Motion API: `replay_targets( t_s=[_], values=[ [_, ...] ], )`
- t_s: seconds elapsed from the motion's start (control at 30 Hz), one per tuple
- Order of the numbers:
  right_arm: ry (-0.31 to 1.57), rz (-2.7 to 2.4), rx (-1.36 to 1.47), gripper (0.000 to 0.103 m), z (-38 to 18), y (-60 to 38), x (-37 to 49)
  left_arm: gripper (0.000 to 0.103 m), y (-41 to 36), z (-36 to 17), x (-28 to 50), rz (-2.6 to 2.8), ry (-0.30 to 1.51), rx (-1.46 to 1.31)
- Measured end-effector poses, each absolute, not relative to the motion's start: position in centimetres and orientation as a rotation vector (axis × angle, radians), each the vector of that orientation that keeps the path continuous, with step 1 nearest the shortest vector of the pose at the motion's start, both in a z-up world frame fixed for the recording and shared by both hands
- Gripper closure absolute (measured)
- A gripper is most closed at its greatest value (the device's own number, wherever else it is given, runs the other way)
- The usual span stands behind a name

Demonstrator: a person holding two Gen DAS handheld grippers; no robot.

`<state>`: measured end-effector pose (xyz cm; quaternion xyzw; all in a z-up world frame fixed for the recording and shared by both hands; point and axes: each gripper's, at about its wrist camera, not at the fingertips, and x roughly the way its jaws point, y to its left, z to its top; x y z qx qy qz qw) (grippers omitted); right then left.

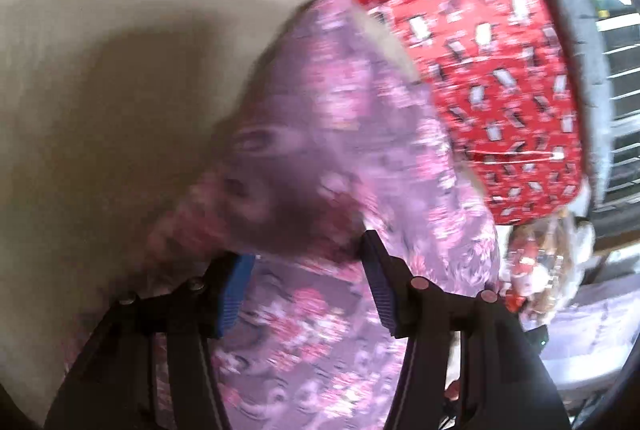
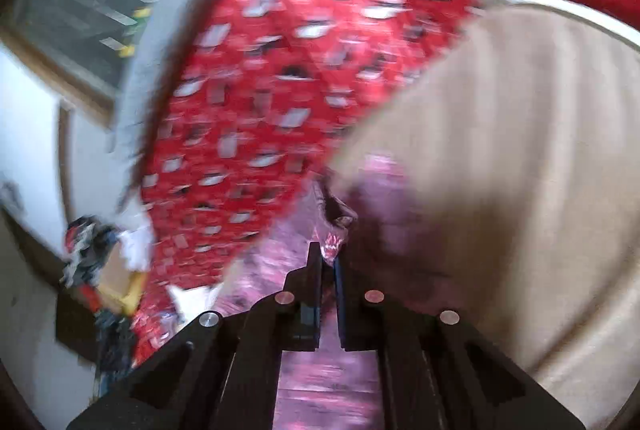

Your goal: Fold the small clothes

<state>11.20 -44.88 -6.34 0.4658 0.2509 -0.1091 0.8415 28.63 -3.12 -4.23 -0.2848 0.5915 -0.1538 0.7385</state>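
A pink floral garment (image 1: 340,110) lies bunched on a tan surface (image 1: 100,70). My left gripper (image 1: 304,250) stands over it with its blue pads well apart. Cloth lies under and between the fingers, and a dark fold rises at their tips. The pads' inner faces show bare. In the right wrist view, my right gripper (image 2: 328,254) has its jaws together, pinching a ridge of the pink garment (image 2: 320,370) at the tips. Both views are blurred.
A red cloth with small white and black figures (image 1: 480,50) (image 2: 280,70) lies beside the pink garment and overlaps its edge. The tan surface (image 2: 520,150) spreads to the right. A heap of mixed items (image 2: 92,254) sits at the left, below a window (image 2: 80,10).
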Motion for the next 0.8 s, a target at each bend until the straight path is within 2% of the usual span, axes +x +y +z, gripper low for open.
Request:
replay_targets(
  t_s=[0.07, 0.1, 0.13, 0.27, 0.3, 0.33, 0.37, 0.43, 0.5, 0.8],
  values=[
    [0.670, -0.268, 1.013, 0.098, -9.4, -45.8, 11.1, 0.052, -2.9, -4.3, 28.5, -0.348, 1.297, -0.626],
    [0.677, -0.240, 1.038, 0.098, -10.0, -45.9, 10.7, 0.052, -2.8, -3.8, 28.3, -0.362, 1.298, -0.609],
    [0.663, -0.240, 1.032, 0.092, -9.6, -45.9, 9.8, 0.052, -2.7, -3.4, 28.0, -0.372, 1.300, -0.594],
    [0.558, -0.182, 0.904, 0.091, -5.5, -44.6, 7.1, 0.050, -3.5, -2.1, 26.0, -0.407, 1.260, -0.507],
    [0.565, -0.152, 0.888, 0.088, -5.2, -44.0, 7.0, 0.050, -4.4, -2.4, 25.5, -0.403, 1.263, -0.448],
    [0.620, -0.119, 0.865, 0.084, -5.6, -43.4, 7.7, 0.050, -5.4, -3.1, 25.2, -0.389, 1.285, -0.381],
    [0.689, -0.105, 0.838, 0.084, -6.4, -43.0, 8.5, 0.051, -6.2, -3.6, 24.9, -0.374, 1.296, -0.324],
    [0.914, -0.129, 0.757, 0.091, -9.3, -41.7, 10.2, 0.050, -7.7, -2.8, 23.7, -0.364, 1.250, -0.168],
    [0.875, -0.132, 0.729, 0.088, -8.6, -41.2, 9.6, 0.050, -8.4, -2.2, 22.4, -0.402, 1.287, -0.080],
    [1.129, -0.013, 0.618, 0.086, -7.7, -37.4, 1.9, 0.050, -3.4, -2.3, 14.2, -0.499, 1.451, 0.014]
  ],
)
